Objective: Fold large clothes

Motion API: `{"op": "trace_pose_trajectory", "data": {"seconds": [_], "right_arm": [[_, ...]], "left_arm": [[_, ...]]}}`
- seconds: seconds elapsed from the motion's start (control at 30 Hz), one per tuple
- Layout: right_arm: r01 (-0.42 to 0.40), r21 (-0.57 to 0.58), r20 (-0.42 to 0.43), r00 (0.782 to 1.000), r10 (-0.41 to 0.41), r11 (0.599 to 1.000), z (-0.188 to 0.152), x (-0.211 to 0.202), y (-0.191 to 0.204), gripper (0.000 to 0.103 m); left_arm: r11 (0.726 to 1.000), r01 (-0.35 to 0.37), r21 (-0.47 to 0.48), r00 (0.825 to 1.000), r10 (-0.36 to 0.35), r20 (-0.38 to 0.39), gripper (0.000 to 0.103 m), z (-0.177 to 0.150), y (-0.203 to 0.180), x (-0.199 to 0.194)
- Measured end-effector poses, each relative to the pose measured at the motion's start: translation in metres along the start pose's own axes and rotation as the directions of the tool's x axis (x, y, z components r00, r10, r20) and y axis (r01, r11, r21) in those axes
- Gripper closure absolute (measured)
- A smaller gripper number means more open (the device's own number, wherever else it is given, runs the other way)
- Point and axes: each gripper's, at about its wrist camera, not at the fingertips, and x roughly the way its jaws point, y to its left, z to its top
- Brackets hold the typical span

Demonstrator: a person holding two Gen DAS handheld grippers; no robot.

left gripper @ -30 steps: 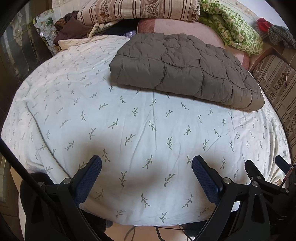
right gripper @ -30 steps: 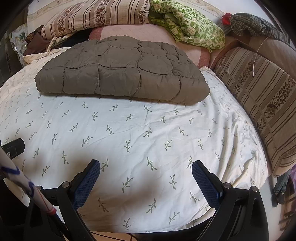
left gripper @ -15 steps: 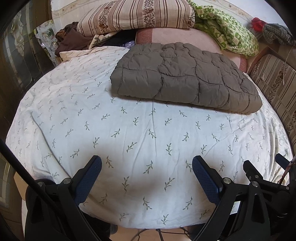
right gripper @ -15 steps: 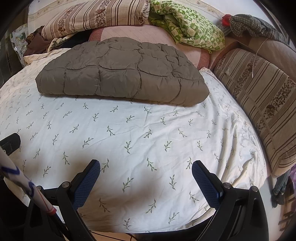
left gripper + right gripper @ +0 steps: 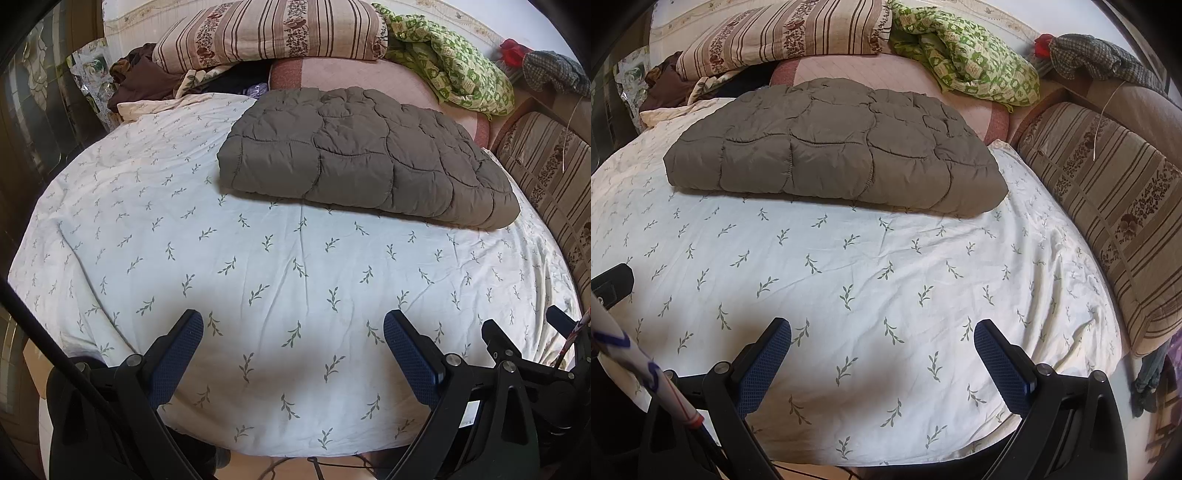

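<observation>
Two grippers up, both w/ jaws wide apart, nothing between them: our left gripper [image 5: 293, 345] and right gripper [image 5: 882, 345] hang over the near edge of the leaf-print sheet [image 5: 258, 266]. We see the quilted jacket [image 5: 362, 158] folded into a thick grey-brown rectangle, puffy stitched panels, edges roughly even, lying flat on the sheet toward the far side, well apart from both grippers. Behind it: striped pillow [image 5: 273, 31], green patterned blanket [image 5: 454, 62], pink cushion [image 5: 354, 75]. Striped cushion [image 5: 1115, 206] along the right side.
</observation>
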Motion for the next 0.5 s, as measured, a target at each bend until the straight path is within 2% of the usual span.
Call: {"op": "trace_pose_trajectory", "data": {"seconds": [0.5], "right_arm": [[-0.002,0.008,0.013,1.000,0.002,1.000,-0.0004,-0.0004,-0.0005,0.002]], "left_arm": [[1.000,-0.012,-0.009,1.000,0.012,-0.021,0.005,-0.0014,0.0050,0.0092]]}}
